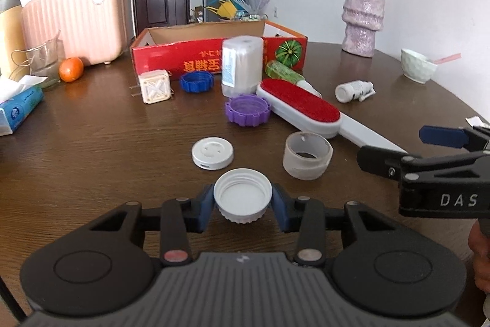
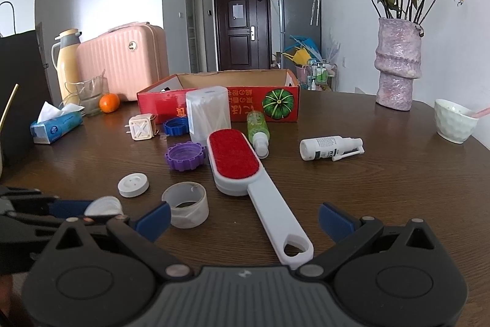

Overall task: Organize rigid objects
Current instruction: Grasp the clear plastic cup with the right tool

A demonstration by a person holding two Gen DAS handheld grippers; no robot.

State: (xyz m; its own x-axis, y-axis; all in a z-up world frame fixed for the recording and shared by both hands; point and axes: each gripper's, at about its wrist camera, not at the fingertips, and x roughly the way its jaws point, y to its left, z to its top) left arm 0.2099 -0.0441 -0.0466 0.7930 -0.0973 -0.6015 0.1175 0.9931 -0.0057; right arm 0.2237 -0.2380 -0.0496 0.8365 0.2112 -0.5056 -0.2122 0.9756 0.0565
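White cap [image 1: 242,199] clamped in left gripper [image 1: 242,204]; right gripper [image 2: 243,218] wide open.

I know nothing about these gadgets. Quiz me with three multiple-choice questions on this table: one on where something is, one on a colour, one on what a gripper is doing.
1. The orange sits:
A inside the red box
B beside the glass jug
C in the bowl

2. The lint brush pad is:
A red
B green
C black

3. The left gripper is:
A open, empty
B shut on the white cap
C shut on the brush

Answers: B, the orange touches the jug; A, the pad is plainly red; B, both fingers press the cap.
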